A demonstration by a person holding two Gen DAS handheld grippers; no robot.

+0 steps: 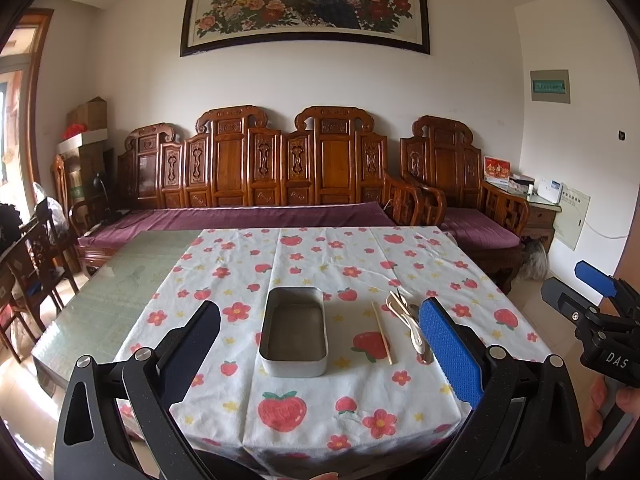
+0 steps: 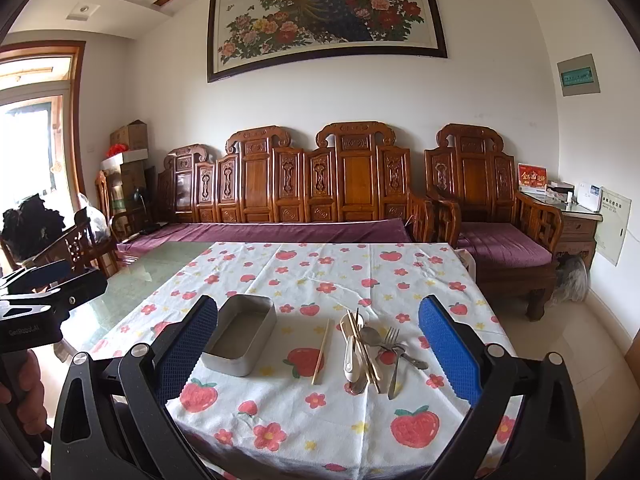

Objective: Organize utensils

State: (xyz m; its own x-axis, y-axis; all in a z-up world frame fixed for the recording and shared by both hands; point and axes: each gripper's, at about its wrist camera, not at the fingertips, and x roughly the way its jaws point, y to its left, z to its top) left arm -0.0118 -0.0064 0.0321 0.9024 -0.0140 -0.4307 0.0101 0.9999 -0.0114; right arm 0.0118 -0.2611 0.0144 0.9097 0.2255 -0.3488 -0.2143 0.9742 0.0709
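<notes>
- Your left gripper (image 1: 320, 344) is spread wide with nothing between its pads, held off the near edge of the table, lined up with the tin.
- Your right gripper (image 2: 318, 344) is likewise wide apart and empty, held off the near edge, lined up with the utensils.
- Strawberry tablecloth (image 2: 360, 272) covers the right part of the glass-topped table (image 1: 120, 280).
- Metal tin (image 1: 295, 330), rectangular and lidless, sits left of the utensils with nothing inside.
- Single chopstick (image 2: 322, 351) lies alone between tin and pile, apart from both.
- Utensil pile (image 2: 372, 354), right of the chopstick: white spoon (image 2: 349, 354), metal spoon (image 2: 370, 336), fork (image 2: 394, 356), more chopsticks crossed over them, all touching.
- Far side: carved wooden sofa (image 1: 256, 168) with purple cushions, peacock painting (image 1: 304, 4) on the wall above.
</notes>
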